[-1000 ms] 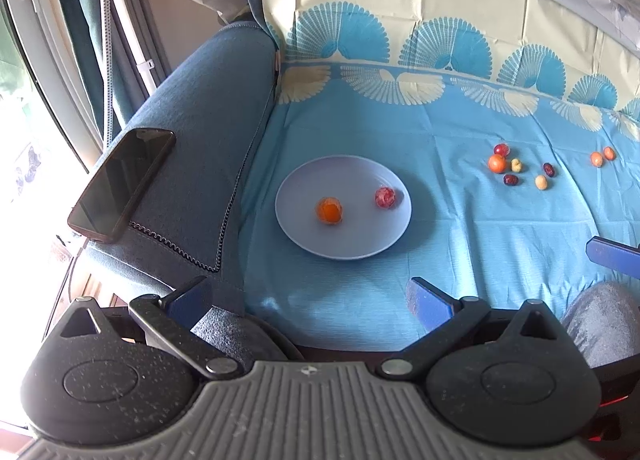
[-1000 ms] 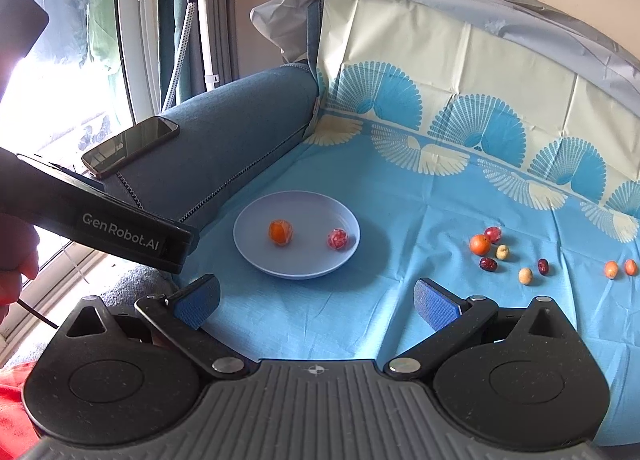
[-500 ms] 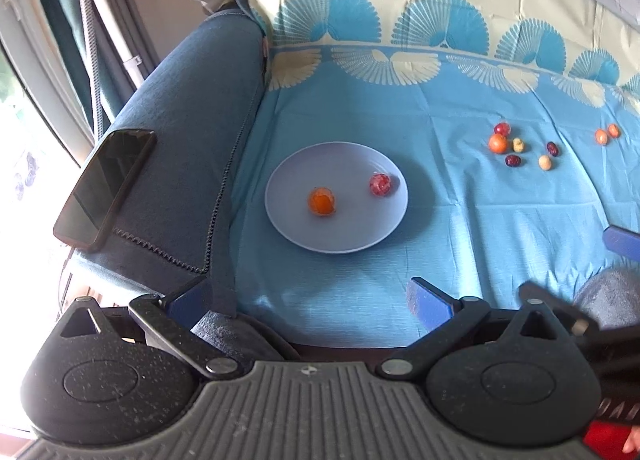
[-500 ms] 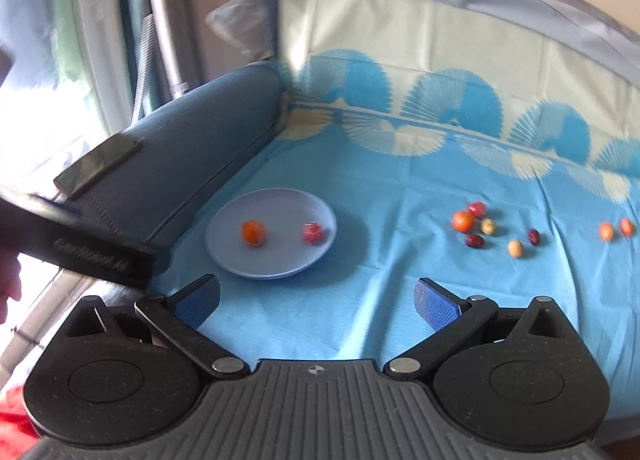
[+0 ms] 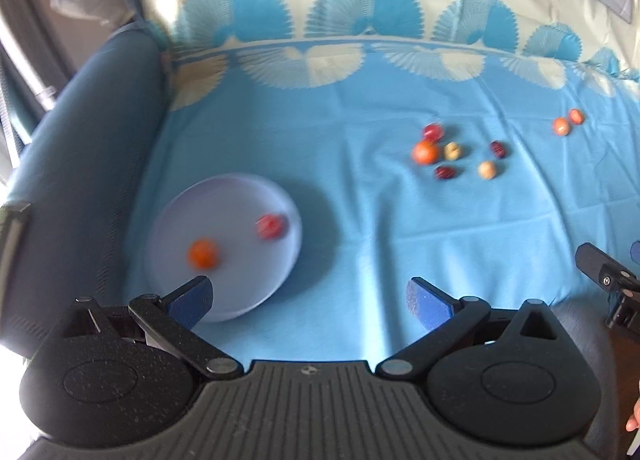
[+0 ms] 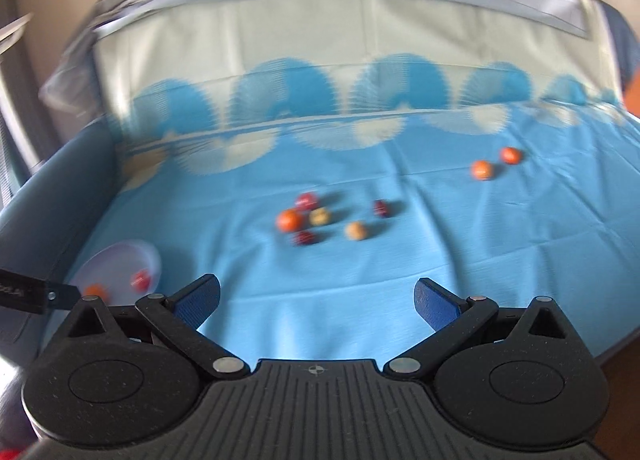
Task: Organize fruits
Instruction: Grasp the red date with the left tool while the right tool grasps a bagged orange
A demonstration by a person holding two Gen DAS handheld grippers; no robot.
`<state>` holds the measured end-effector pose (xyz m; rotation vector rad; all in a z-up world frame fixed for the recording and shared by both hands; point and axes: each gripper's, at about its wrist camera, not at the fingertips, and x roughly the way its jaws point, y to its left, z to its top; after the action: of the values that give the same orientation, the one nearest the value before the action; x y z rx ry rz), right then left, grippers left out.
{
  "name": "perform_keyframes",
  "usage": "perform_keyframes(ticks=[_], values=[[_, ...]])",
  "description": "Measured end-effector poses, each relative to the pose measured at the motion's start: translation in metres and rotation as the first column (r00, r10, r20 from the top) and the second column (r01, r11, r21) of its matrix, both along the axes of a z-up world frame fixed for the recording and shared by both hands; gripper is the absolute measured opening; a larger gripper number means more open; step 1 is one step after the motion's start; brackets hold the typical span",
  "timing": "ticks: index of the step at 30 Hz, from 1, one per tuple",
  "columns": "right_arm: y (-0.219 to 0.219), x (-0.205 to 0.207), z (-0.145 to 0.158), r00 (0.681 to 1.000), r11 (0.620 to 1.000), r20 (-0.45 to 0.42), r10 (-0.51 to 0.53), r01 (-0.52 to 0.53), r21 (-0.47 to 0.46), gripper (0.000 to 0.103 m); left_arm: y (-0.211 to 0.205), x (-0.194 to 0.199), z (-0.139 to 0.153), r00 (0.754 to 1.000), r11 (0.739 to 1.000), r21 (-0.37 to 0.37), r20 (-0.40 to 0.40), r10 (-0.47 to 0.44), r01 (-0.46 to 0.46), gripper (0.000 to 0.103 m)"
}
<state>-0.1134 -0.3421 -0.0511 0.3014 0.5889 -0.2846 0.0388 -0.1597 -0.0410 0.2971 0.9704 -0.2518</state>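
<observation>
Motion blur smears the plate, partly hidden behind the left gripper.

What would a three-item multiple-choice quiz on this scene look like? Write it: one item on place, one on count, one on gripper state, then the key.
1. Where does the plate sit relative to the loose cluster of fruits?
A. to its left
B. to its right
C. underneath it

2. How many fruits lie on the plate?
A. none
B. two
C. five

3. What state is the right gripper in?
A. shut on a fruit
B. shut, empty
C. open

Key:
1 A, the plate lies by the sofa arm, left of the cluster.
2 B, an orange fruit and a red fruit.
3 C, its fingers stand wide apart with only cloth between.
</observation>
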Motion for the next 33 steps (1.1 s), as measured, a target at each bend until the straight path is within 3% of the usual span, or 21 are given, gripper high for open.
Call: perform_keyframes(ticks=[9, 17, 22, 29, 30, 31, 32, 33], values=[[-0.120, 0.045, -0.037, 0.978, 0.977, 0.019, -0.206, 0.207, -0.055, 0.102, -0.103, 0.070, -0.059, 0.999, 0.997, -0.054, -0.018, -0.048, 0.047, 0.103], [-0.225, 0.131, -0.092, 0.949, 0.949, -0.029, -0.315, 0.314, -0.038, 0.102, -0.167, 0.130, -0.130, 0.999, 0.999, -0.034, -0.038, -0.038, 0.037, 0.103], [-0.274, 0.184, -0.121, 0.933, 0.935, -0.054, -0.355, 0.352, -0.052, 0.102, -0.191, 0.157, -0.164, 0.994, 0.998, -0.051, -0.099, -0.053, 0.048, 0.103], [-0.312, 0.238, -0.158, 0.924, 0.933, -0.132, -0.359, 0.355, -0.056, 0.102, -0.200, 0.167, -0.187, 0.985, 0.996, -0.068, -0.161, -0.067, 0.057, 0.103], [-0.311, 0.241, -0.162, 0.924, 0.934, -0.141, -0.356, 0.349, -0.074, 0.102, -0.197, 0.165, -0.185, 0.988, 0.995, -0.089, -0.143, -0.066, 0.053, 0.095], [-0.307, 0.241, -0.163, 0.930, 0.936, -0.121, -0.346, 0.334, -0.113, 0.095, -0.195, 0.161, -0.183, 0.991, 0.993, -0.112, -0.121, -0.062, 0.048, 0.074], [-0.301, 0.240, -0.162, 0.945, 0.945, -0.098, -0.312, 0.298, -0.138, 0.075, -0.195, 0.159, -0.180, 0.992, 0.991, -0.120, -0.105, -0.073, 0.060, 0.064], [-0.293, 0.238, -0.160, 0.958, 0.951, -0.075, -0.276, 0.261, -0.164, 0.056, -0.196, 0.156, -0.178, 0.990, 0.989, -0.122, -0.096, -0.098, 0.086, 0.038]])
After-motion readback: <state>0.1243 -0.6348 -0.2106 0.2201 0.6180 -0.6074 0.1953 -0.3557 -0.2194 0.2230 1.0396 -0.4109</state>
